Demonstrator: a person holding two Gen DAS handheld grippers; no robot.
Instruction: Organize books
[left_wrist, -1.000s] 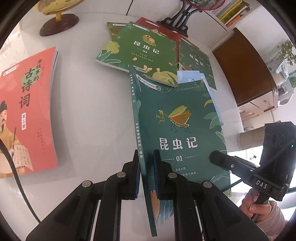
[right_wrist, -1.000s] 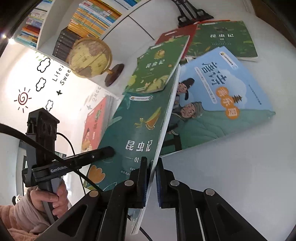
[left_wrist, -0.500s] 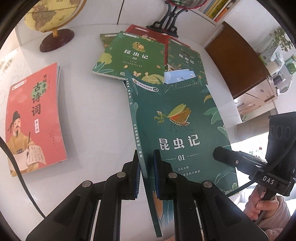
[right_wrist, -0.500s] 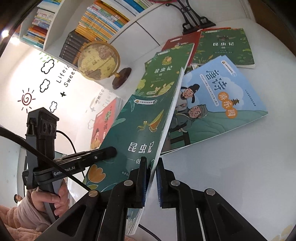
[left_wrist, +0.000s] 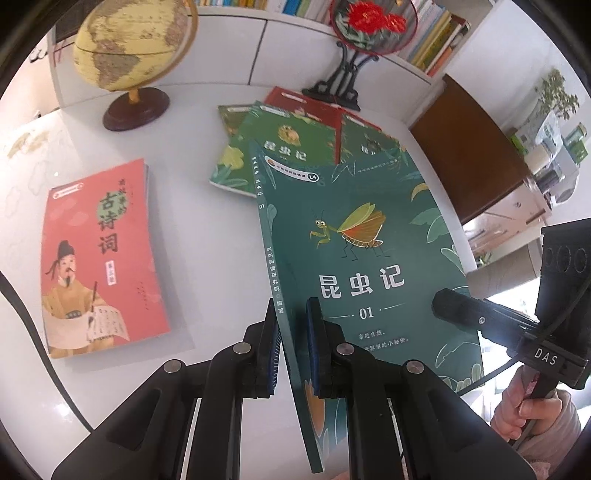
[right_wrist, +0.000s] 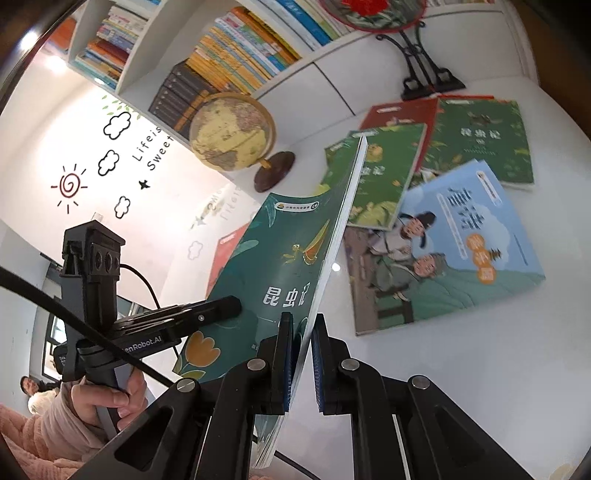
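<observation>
Left gripper (left_wrist: 291, 343): jaws pinched on the spine edge of the dark green insect book (left_wrist: 362, 258), pads pressing both sides near its lower end. Right gripper (right_wrist: 303, 354): jaws likewise clamped on the opposite, page edge of the same book, low on the cover. The book is carried between the two grippers, tilted, clear of the white table (left_wrist: 207, 236). Each gripper is visible from the other's camera, gripped by a hand (left_wrist: 517, 410) in a pink sleeve. Beneath and beyond the lifted book, a blue poetry book (right_wrist: 458, 251) lies flat on the table. Further back, lighter green books (right_wrist: 376, 173) and a red book (right_wrist: 399, 114) lie overlapped in a loose heap. A pink-red poetry book (left_wrist: 99, 262) lies apart on the left side. A globe (left_wrist: 129, 44) and a round fan on a black stand (left_wrist: 343, 77) stand at the table's far edge, with bookshelves (right_wrist: 236, 48) behind.
</observation>
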